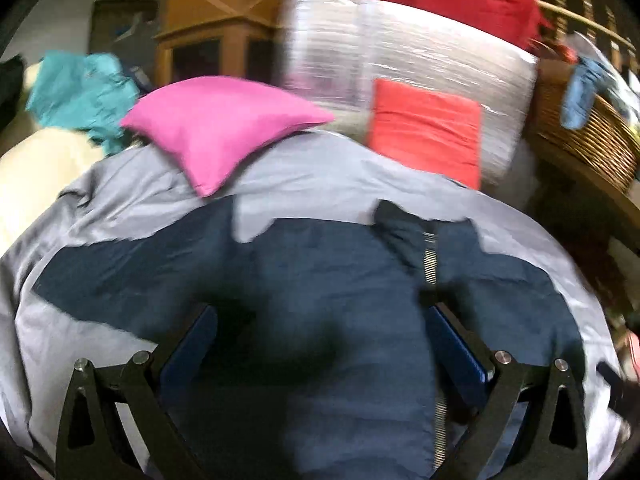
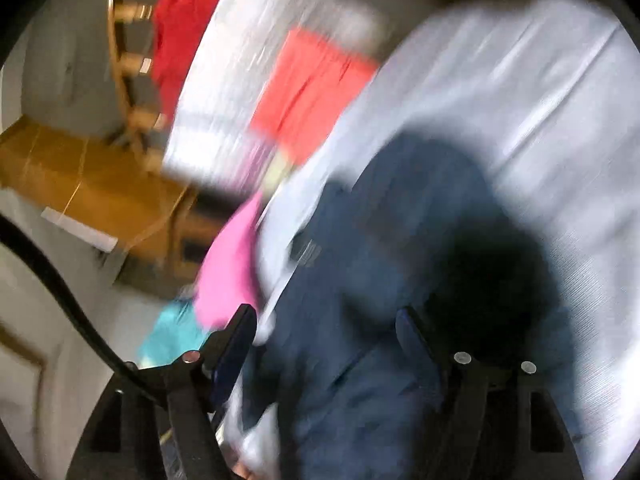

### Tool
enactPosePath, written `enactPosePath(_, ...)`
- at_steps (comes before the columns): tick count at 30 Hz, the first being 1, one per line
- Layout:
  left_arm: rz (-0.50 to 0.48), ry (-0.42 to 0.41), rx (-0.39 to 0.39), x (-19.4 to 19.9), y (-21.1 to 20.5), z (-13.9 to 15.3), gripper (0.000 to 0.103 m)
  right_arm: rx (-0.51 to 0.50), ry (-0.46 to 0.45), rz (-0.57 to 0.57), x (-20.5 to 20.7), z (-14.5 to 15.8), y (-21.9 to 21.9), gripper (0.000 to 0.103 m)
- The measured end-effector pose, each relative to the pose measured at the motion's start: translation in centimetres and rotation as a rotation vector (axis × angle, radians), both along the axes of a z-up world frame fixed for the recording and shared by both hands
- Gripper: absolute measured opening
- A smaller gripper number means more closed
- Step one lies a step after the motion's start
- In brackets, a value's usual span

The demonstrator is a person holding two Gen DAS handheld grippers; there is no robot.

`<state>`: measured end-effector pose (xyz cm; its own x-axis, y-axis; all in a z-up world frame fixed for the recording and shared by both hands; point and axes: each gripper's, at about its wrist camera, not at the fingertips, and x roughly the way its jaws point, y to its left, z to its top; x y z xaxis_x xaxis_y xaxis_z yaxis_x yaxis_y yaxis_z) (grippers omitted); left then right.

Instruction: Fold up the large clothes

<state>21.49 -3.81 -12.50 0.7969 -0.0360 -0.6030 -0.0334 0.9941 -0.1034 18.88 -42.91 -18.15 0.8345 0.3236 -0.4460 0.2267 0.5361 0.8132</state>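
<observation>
1. Across the light grey bed sheet (image 1: 100, 216) a navy zip-up jacket (image 1: 320, 280) lies spread out, filling the lower middle of the left wrist view; its metal zipper (image 1: 430, 258) runs down the right of centre.
2. Below both cameras, the same jacket (image 2: 380, 280) sits on the sheet (image 2: 520, 100); the right wrist view is tilted and heavily smeared, so its folds cannot be read there.
3. The left gripper (image 1: 320, 320) stands wide above the jacket, its blue-padded fingers (image 1: 196, 340) far apart with only flat cloth showing between them; whether the tips touch the fabric I cannot tell.
4. The right gripper (image 2: 324, 320) is also spread wide, nothing clamped between its fingers (image 2: 236, 340); the jacket shows in the gap and a dark shadow falls on it.
5. At the jacket's far edge, a pink cushion (image 1: 224, 132) rests on the sheet, and a coral-red cushion (image 1: 426, 132) leans against a big plastic-wrapped bundle (image 1: 400, 52).
6. A dark red garment (image 1: 460, 0) is draped on top of that bundle.
7. To the left lies a crumpled teal garment (image 1: 80, 92) beside something cream-coloured.
8. On the right, a wicker basket (image 1: 584, 140) has a blue cloth (image 1: 580, 92) hanging over its rim.
9. Behind everything stands wooden furniture (image 1: 216, 12).
</observation>
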Motion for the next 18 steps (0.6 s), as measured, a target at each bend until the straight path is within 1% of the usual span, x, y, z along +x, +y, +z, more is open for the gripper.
enactPosePath(1, -0.027, 0.002, -0.002, 0.0, -0.8, 0.1, 0.103, -0.03, 0.038, -0.062, 0.0, -0.5, -1.7, 0.076)
enactPosePath(2, -0.073, 0.004, -0.006, -0.1, -2.2, 0.2, 0.103, -0.043, 0.074, -0.093, 0.2, -0.9, -2.7, 0.075)
enactPosePath(3, -0.095, 0.006, -0.009, -0.1, -3.0, 0.2, 0.103, -0.027, 0.12, -0.122, 0.7, -1.9, -3.8, 0.074)
enactPosePath(4, -0.127, 0.012, -0.01, 0.0, -4.3, 0.1, 0.103, 0.022, 0.134, -0.127, 1.4, -2.8, -4.6, 0.073)
enactPosePath(6, -0.184, 0.039, -0.012, 0.3, -6.9, -0.5, 0.103, 0.099, 0.148, -0.101, 3.2, -4.4, -5.5, 0.07)
enactPosePath(7, -0.206, 0.054, -0.003, 0.5, -8.2, -0.9, 0.103, 0.103, 0.175, -0.086, 4.3, -5.0, -5.8, 0.07)
enactPosePath(8, -0.224, 0.067, 0.012, 0.7, -9.5, -1.2, 0.103, 0.091, 0.192, -0.08, 4.6, -5.5, -6.2, 0.07)
enactPosePath(10, -0.264, 0.092, 0.077, 1.1, -12.2, -2.3, 0.103, 0.09, 0.218, -0.049, 6.1, -6.4, -5.8, 0.07)
enactPosePath(12, -0.299, 0.105, 0.162, 1.2, -14.5, -3.3, 0.103, 0.122, 0.229, 0.0, 5.8, -7.6, -6.3, 0.07)
enactPosePath(13, -0.309, 0.096, 0.217, 1.2, -15.5, -3.7, 0.103, 0.128, 0.238, 0.019, 6.0, -8.0, -5.8, 0.07)
enactPosePath(14, -0.303, 0.084, 0.283, 1.2, -16.4, -4.1, 0.103, 0.111, 0.257, 0.026, 6.3, -8.0, -5.5, 0.063)
enactPosePath(15, -0.292, 0.075, 0.353, 1.4, -17.2, -4.8, 0.103, 0.079, 0.275, 0.028, 6.3, -8.0, -5.1, 0.053)
enactPosePath(16, -0.291, 0.076, 0.372, 1.6, -17.3, -5.3, 0.102, 0.043, 0.287, 0.035, 6.5, -7.9, -4.6, 0.047)
enactPosePath(17, -0.293, 0.087, 0.363, 1.9, -17.1, -5.7, 0.099, 0.035, 0.287, 0.037, 6.5, -7.8, -3.9, 0.041)
enactPosePath(18, -0.298, 0.103, 0.333, 2.1, -16.6, -5.8, 0.082, 0.033, 0.285, 0.033, 6.4, -7.7, -3.6, 0.039)
